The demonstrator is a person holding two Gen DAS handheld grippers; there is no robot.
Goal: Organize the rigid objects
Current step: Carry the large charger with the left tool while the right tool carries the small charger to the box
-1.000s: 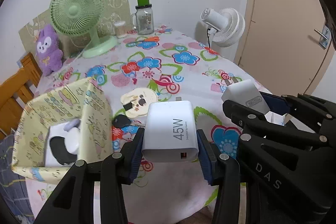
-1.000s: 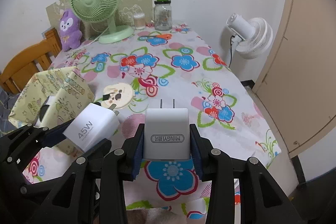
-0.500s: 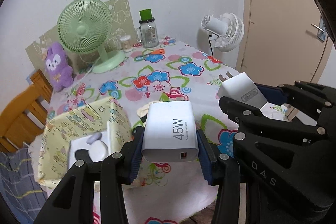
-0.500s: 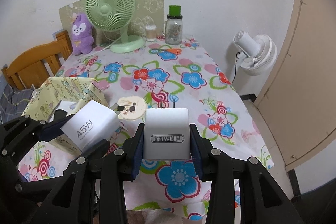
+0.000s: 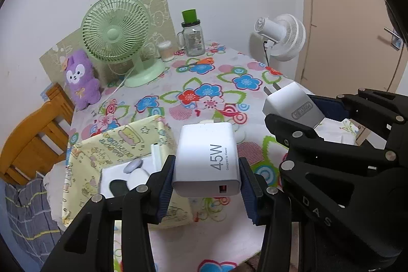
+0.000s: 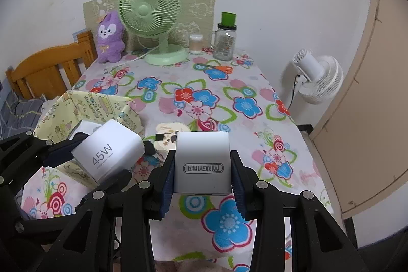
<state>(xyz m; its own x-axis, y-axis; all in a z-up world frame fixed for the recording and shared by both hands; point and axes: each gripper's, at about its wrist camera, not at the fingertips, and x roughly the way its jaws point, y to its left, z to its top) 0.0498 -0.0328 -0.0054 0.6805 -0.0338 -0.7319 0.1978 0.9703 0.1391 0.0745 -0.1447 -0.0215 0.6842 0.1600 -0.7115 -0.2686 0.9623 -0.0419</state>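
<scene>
"45W" charger (image 5: pixel 207 159) gripped in left fingers (image 5: pixel 168 185), "MINGYI" charger (image 6: pixel 202 162) in right fingers (image 6: pixel 237 180).

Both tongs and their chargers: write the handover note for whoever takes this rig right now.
Left tongs: shut on the white square 45W charger, held in the air by the yellow patterned fabric box.
Right tongs: shut on the silver-white MINGYI charger, held above the flowered tablecloth.
Done: the box already holds some white and dark gadgets.
Left: both chargers are not yet stowed; a cream round patterned disc lies on the cloth beside the box.
</scene>
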